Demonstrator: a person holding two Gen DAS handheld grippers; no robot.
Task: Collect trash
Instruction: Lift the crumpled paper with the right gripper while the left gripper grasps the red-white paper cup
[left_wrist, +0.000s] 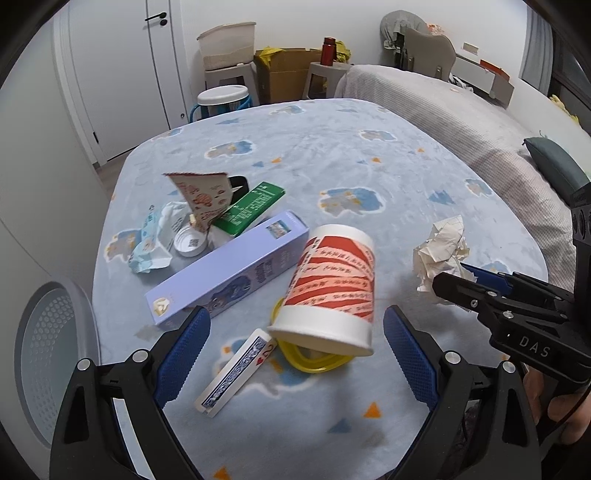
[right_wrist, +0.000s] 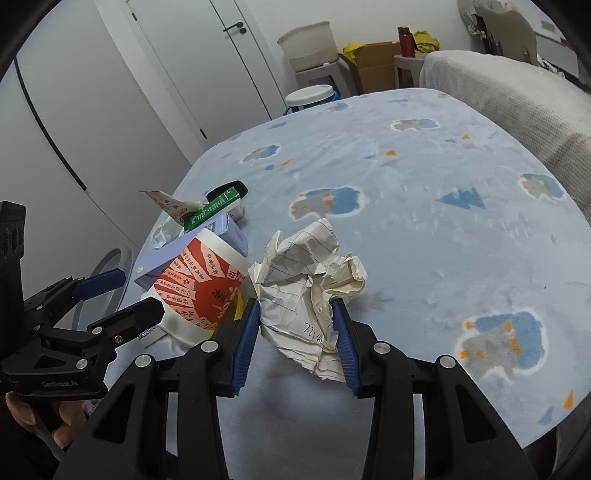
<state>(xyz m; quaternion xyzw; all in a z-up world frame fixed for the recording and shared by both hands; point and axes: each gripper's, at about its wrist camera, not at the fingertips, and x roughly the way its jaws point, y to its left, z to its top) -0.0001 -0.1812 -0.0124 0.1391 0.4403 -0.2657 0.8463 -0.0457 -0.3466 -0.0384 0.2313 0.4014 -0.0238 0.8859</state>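
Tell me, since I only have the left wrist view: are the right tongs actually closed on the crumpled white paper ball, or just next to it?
Observer: Closed on it. In the right wrist view the right tongs have both blue pads pressed against the crumpled white lined paper ball, one on each side.
Operator: Anything on that paper that would identify it?
Observer: Yes, "22:40" is handwritten in dark ink low on the ball, close to the pad on the right of the picture.

Black gripper (left_wrist: 295, 354) frames, ribbed blue pads (left_wrist: 183, 356), silver screws, white "DAS" lettering.
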